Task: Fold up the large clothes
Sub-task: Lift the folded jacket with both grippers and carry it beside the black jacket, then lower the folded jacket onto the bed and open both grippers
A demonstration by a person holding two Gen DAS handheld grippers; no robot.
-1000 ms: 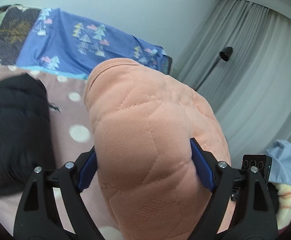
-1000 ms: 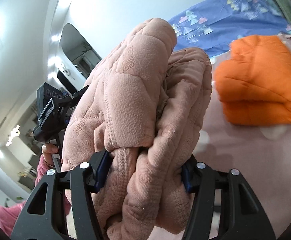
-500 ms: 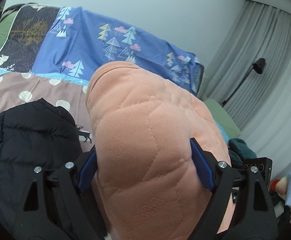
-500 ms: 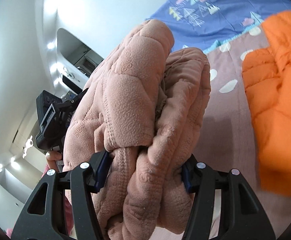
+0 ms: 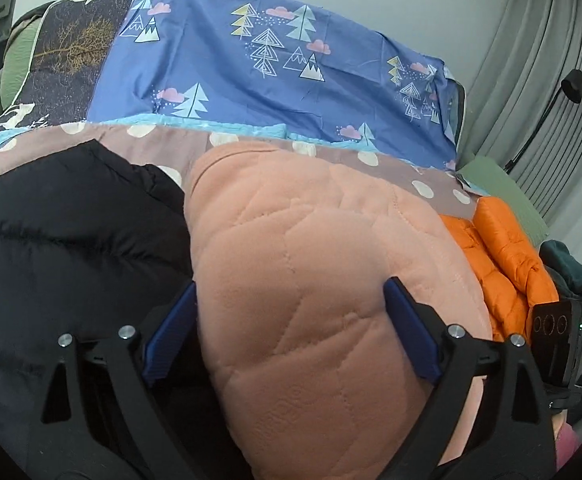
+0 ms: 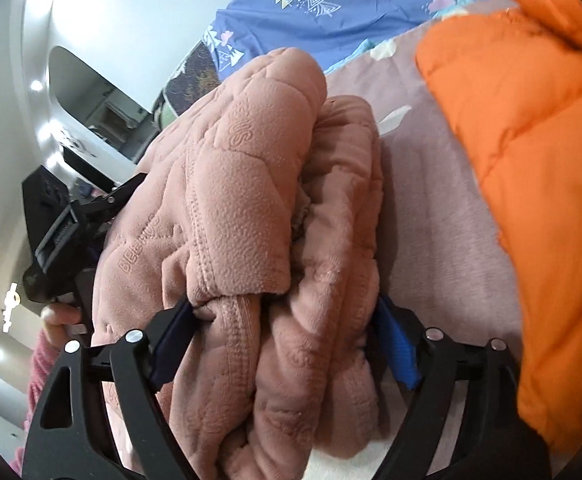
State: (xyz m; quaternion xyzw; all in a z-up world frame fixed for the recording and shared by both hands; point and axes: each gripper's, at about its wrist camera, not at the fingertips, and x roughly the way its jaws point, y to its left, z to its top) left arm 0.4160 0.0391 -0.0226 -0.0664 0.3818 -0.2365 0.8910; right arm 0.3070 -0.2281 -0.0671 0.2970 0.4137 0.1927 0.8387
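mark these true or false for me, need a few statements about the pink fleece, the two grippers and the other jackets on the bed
1. Both grippers are clamped on the folded pink fleece. True: the left gripper and the right gripper each squeeze the bundle between their fingers.
2. The black puffer jacket lies to the right of the fleece in the left wrist view. False: it is on the left; the orange puffer jacket is on the right.
3. The bedcover under the clothes is brown with pale dots. True.
4. The orange puffer jacket is held by the right gripper. False: it lies on the bed, ungripped.
5. The fleece is spread out flat. False: it is folded into a thick bundle.
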